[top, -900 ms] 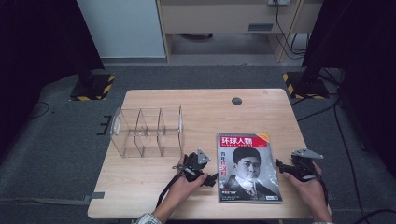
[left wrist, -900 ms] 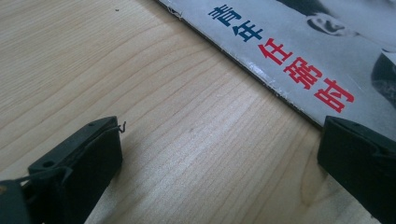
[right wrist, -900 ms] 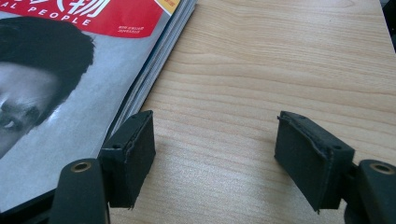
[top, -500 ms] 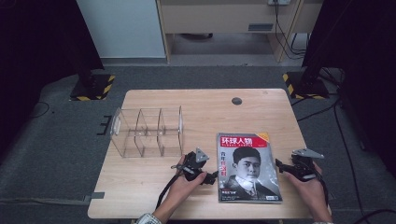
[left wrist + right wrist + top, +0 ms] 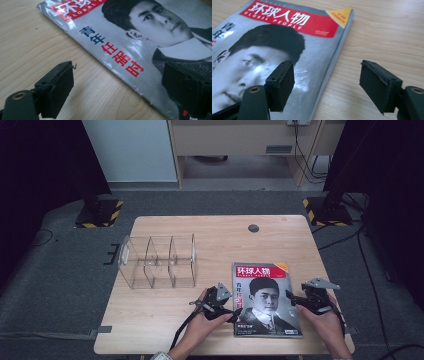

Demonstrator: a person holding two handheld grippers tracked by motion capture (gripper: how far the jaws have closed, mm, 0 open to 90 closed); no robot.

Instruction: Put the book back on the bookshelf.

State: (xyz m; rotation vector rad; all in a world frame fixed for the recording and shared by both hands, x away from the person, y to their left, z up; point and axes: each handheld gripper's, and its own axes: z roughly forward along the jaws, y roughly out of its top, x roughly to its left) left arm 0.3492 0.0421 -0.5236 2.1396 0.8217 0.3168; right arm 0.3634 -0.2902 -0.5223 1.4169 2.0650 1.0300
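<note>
Magazine (image 5: 266,299): laid flat, cover up, at the near right of the wooden table (image 5: 210,227), so that both long edges can be reached.
Left gripper (image 5: 231,312): jaws spread, nothing held; the spine edge is straddled, one jaw over the wood, one over the cover.
Right gripper (image 5: 292,298): jaws apart, empty; the opposite edge is bracketed likewise.
Acrylic organizer (image 5: 156,261): set upright, well left of the magazine; judged a likely destination.

Clear divided organizer (image 5: 157,261) on wooden table (image 5: 210,235), left side.
</note>
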